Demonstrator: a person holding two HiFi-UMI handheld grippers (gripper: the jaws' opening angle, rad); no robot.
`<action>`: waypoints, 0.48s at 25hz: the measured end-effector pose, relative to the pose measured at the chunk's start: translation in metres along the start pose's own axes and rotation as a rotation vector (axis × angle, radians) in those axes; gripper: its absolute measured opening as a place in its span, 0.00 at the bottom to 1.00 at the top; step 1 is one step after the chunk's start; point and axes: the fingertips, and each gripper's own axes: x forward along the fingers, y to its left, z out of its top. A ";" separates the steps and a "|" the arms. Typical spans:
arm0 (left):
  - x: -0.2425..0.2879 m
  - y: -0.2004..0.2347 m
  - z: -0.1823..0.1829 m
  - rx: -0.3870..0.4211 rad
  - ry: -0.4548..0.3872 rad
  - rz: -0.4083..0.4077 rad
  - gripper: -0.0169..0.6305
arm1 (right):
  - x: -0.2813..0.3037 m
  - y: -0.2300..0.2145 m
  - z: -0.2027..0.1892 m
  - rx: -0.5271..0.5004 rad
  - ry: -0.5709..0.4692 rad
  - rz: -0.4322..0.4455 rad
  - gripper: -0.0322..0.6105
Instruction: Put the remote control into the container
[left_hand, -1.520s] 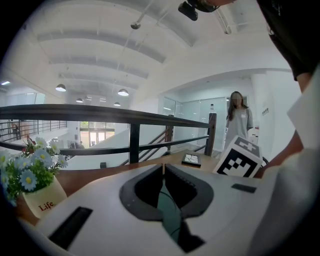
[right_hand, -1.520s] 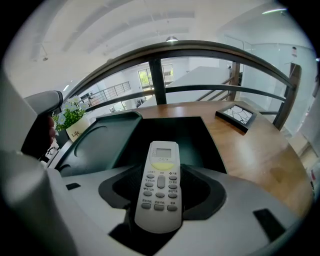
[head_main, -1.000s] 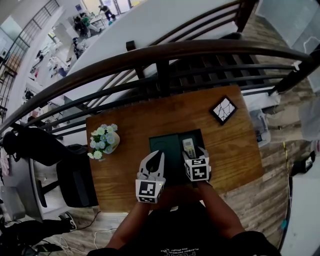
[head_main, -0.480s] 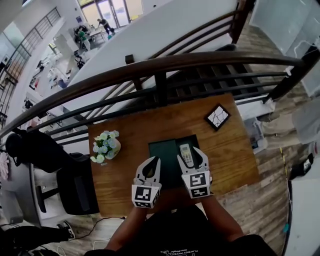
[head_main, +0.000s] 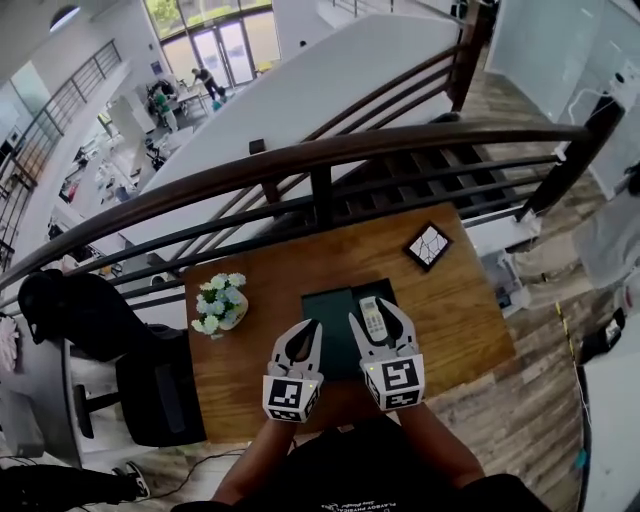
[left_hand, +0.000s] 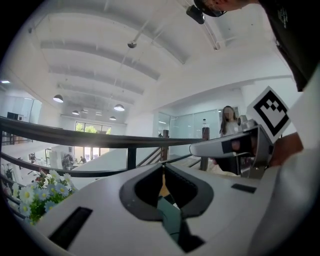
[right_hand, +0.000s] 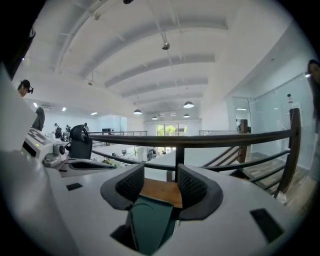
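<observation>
The grey remote control (head_main: 371, 322) lies in the dark green container (head_main: 335, 320) on the wooden table (head_main: 450, 300). In the head view my right gripper (head_main: 372, 310) hovers over the remote, its fingers spread to either side. The right gripper view shows the gripper (right_hand: 161, 182) with a gap between the jaws that is closing. Nothing is between them; only the container (right_hand: 150, 220) and table (right_hand: 160, 192) show below. My left gripper (head_main: 308, 328) hangs over the container's near left edge. Its tips meet in the left gripper view (left_hand: 163, 170), holding nothing.
A pot of pale flowers (head_main: 220, 303) stands at the table's left. A dark framed tile (head_main: 428, 245) lies at its far right corner. A dark railing (head_main: 320, 160) runs just behind the table. A black chair (head_main: 90, 320) sits to the left.
The remote stays in the container. Both grippers have drawn back toward the person and risen a little, and the right jaws stand apart around the remote as seen from above.
</observation>
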 end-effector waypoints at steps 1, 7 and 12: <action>-0.003 0.000 0.003 0.002 -0.007 -0.003 0.06 | -0.004 0.002 0.003 -0.008 -0.019 -0.006 0.38; -0.019 -0.004 0.021 0.005 -0.053 -0.002 0.06 | -0.030 0.010 0.014 -0.113 -0.056 -0.080 0.20; -0.030 -0.007 0.035 0.017 -0.076 -0.006 0.06 | -0.045 0.014 0.029 -0.085 -0.087 -0.098 0.12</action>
